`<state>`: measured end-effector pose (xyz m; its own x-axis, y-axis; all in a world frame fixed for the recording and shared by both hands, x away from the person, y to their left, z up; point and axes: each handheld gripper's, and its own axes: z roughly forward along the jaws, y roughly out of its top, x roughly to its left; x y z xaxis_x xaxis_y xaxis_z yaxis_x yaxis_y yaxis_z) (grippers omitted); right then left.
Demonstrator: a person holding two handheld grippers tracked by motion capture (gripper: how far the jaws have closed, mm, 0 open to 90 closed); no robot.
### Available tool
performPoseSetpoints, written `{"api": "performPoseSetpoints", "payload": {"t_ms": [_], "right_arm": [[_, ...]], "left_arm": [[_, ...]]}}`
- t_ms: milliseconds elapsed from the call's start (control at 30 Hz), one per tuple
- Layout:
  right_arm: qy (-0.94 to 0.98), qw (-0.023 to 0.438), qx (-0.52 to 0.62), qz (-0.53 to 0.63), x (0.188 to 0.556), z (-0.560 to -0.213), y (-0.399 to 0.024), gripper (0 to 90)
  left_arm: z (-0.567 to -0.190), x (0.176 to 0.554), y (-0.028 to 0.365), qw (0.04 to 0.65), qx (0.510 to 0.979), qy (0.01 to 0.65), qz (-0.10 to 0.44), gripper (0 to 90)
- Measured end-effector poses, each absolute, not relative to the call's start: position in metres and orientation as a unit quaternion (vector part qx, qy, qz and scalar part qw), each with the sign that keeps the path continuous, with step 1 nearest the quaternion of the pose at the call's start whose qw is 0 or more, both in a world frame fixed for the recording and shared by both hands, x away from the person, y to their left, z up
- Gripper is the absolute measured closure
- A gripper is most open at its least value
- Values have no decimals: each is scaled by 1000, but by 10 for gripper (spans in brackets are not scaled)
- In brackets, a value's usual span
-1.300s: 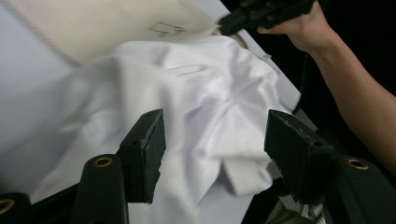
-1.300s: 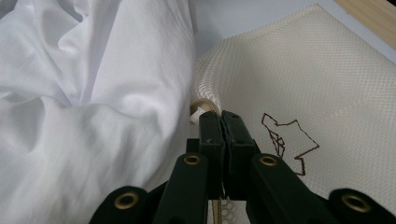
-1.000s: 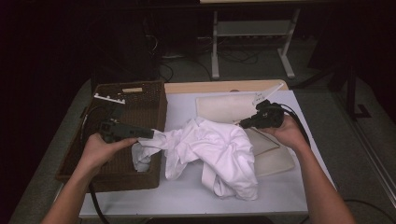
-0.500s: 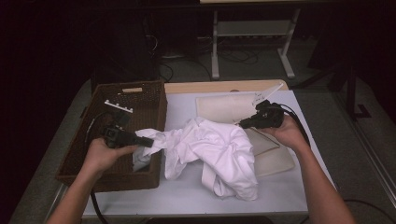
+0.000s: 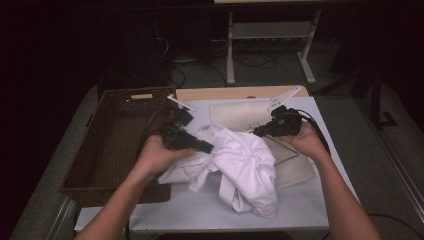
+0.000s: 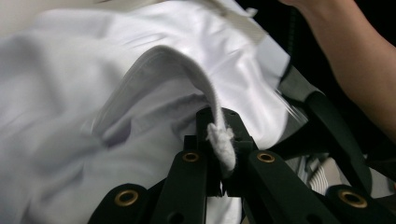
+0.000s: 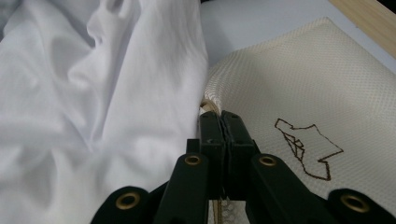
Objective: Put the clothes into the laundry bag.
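Observation:
A crumpled white garment lies heaped in the middle of the table, on top of a cream mesh bag. My left gripper reaches in from the garment's left side. Its jaws have just been closing and now pinch a ribbed hem of the garment, as the left gripper view shows with the left gripper shut. My right gripper sits at the garment's upper right. In its own view the right gripper is shut on the edge of the mesh bag, with white cloth alongside.
A dark wicker basket stands at the table's left edge. The table's light surface shows bare near the front edge. A wooden board lines the back edge, and a metal stand with cables is on the floor beyond.
My left gripper has moved right, from the basket's edge toward the table's middle, drawing the garment's left part out of the basket. The right gripper has stayed put.

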<state>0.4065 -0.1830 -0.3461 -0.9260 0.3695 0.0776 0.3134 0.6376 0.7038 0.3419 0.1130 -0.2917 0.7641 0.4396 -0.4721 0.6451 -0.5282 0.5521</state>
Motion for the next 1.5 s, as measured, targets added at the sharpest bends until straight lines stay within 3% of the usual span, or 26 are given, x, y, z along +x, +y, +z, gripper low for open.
{"api": "performPoseSetpoints", "payload": {"t_ms": [233, 300, 500, 533, 567, 767, 867, 1000, 1100, 1200, 1267, 1333, 1400, 1433, 1467, 1500], "right_arm": [[899, 29, 181, 399, 402, -336, -184, 886], [895, 28, 176, 409, 399, -333, -185, 886], [908, 24, 182, 377, 402, -347, -182, 885], [907, 22, 185, 377, 402, -348, -182, 885], [905, 21, 187, 381, 403, -351, -184, 885], [904, 26, 187, 384, 402, -350, -184, 884], [904, 28, 183, 385, 402, -349, -183, 885], [903, 28, 183, 387, 401, -348, -181, 885], [904, 28, 180, 387, 401, -347, -180, 885], [904, 25, 180, 388, 401, -347, -178, 885], [904, 24, 179, 388, 401, -347, -178, 885], [905, 22, 174, 389, 401, -347, -176, 885], [906, 21, 173, 386, 400, -348, -174, 885], [906, 21, 173, 386, 400, -348, -174, 885], [906, 19, 171, 387, 400, -349, -173, 885], [905, 19, 171, 388, 400, -348, -173, 885]], "left_arm": [[-313, 345, 52, 369, 868, 283, -175, 878], [-338, 350, 35, 358, 869, 297, -171, 878], [-364, 357, 34, 356, 857, 323, -188, 857], [-361, 358, 39, 363, 849, 330, -195, 835], [-354, 357, 45, 365, 847, 330, -204, 743], [-327, 352, 66, 370, 849, 327, -187, 574], [-312, 354, 87, 363, 854, 349, -129, 481], [-318, 365, 100, 335, 855, 388, -74, 402], [-331, 372, 100, 325, 851, 404, -81, 354], [-357, 377, 90, 314, 844, 415, -128, 324], [-372, 375, 78, 298, 851, 410, -135, 345], [-391, 372, 65, 268, 867, 400, -127, 479], [-394, 371, 63, 268, 870, 396, -120, 687], [-395, 370, 63, 272, 871, 392, -118, 687], [-393, 366, 64, 289, 867, 386, -124, 802], [-390, 363, 66, 300, 864, 380, -135, 819]]}}
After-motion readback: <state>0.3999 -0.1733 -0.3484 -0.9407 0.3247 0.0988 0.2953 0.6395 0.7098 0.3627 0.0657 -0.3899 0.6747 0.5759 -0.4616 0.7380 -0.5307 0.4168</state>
